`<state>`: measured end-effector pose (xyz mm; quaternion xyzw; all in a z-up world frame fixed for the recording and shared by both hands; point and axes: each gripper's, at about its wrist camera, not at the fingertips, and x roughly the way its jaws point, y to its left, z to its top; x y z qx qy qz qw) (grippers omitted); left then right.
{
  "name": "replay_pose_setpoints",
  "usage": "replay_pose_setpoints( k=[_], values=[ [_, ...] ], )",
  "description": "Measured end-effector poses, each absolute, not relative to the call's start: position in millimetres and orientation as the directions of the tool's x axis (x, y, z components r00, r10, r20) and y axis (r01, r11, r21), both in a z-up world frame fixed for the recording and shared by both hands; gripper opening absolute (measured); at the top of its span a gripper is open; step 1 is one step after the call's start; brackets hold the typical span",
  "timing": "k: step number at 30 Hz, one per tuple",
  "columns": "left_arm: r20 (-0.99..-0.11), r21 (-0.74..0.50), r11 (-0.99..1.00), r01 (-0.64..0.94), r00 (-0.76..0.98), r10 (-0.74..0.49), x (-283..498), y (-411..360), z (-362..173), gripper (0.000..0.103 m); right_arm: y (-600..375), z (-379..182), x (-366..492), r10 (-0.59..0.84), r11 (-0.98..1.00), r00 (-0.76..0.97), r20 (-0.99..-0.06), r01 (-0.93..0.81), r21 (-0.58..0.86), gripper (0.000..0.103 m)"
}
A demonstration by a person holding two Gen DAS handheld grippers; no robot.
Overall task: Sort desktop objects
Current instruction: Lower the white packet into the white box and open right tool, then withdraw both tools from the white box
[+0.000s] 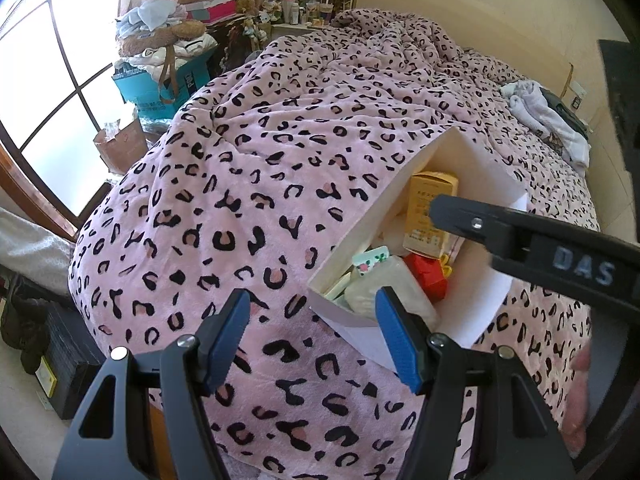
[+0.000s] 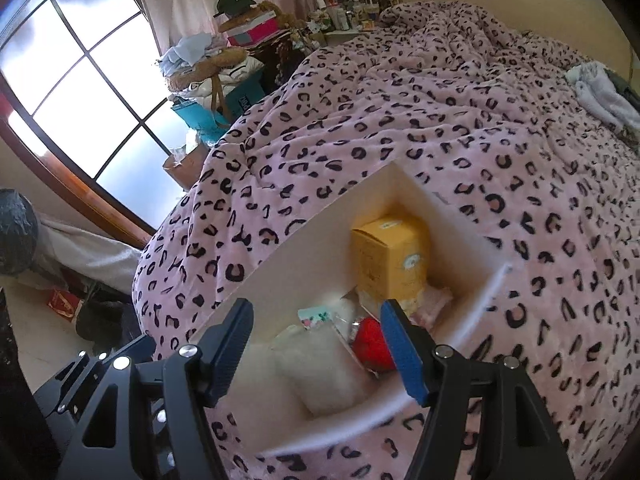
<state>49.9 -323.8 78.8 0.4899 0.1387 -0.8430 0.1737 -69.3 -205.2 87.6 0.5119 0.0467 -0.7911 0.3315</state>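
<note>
An open white box (image 1: pixel 472 184) (image 2: pixel 312 248) lies on the pink leopard-print blanket (image 1: pixel 240 200). Inside it stand a yellow carton (image 1: pixel 428 200) (image 2: pixel 392 260), a red object (image 1: pixel 428 272) (image 2: pixel 372 340), a white soft packet (image 1: pixel 380 284) (image 2: pixel 324 372) and a small floral card (image 1: pixel 370 260) (image 2: pixel 316 316). My left gripper (image 1: pixel 314 336) is open over the blanket at the box's near corner and holds nothing. My right gripper (image 2: pixel 316 354) hangs open above the box, with nothing touching its pads. In the left wrist view a black finger (image 1: pixel 480 224) of the right gripper reaches over the box.
Left of the bed is a pile of clothes, a teal box (image 1: pixel 156 88) and a paper bag (image 1: pixel 120 148) under a large window. Folded pale clothes (image 1: pixel 548 116) lie on the bed at the far right. A black case (image 1: pixel 68 364) sits on the floor.
</note>
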Motion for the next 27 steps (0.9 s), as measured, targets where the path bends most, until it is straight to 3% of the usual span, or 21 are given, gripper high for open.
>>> replay_pose_setpoints(
  k=[7,20,24,27],
  values=[
    [-0.87,-0.064,-0.91,0.409,-0.469,-0.149,42,-311,85,0.066,-176,101,-59,-0.407,-0.821,-0.284,-0.868,0.529,0.213,0.068],
    [-0.88,-0.035,-0.916,0.401,-0.447,-0.162,39,-285,85,0.067,-125,71,-46,-0.323,-0.887,-0.286,-0.902,0.424,0.183,0.068],
    [-0.879,-0.019,-0.913,0.407,-0.442,-0.179,42,-278,84,0.077,-122,62,-39,-0.309,-0.893,-0.286,-0.907,0.416,0.173,0.068],
    [-0.873,0.007,-0.909,0.416,-0.44,-0.208,43,-272,85,0.077,-120,60,-37,-0.302,-0.898,-0.298,-0.906,0.408,0.165,0.068]
  ],
)
